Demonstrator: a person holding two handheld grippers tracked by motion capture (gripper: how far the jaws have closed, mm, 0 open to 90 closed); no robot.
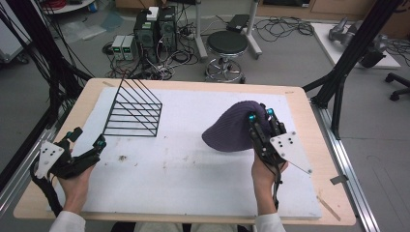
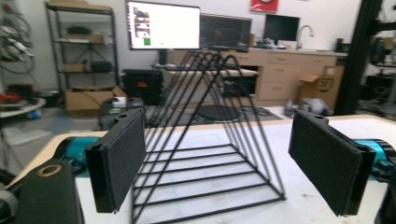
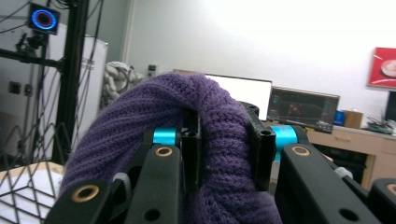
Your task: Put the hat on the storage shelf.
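Purple knit hat (image 3: 219, 140) sits pinched in the right gripper (image 1: 261, 117), right of the wire rack (image 1: 134, 107); left gripper (image 1: 87, 140), jaws wide, holds nothing, left of the rack.

No legible text, label, brand or number on anything in view.

Purple knit beanie (image 1: 232, 128), black wire rack (image 1: 134, 108), white mat (image 1: 183, 169).

I count one purple knit hat (image 1: 231, 129), one black wire rack (image 1: 133, 110) and two handheld grippers, left (image 1: 87, 140) and right (image 1: 261, 116).
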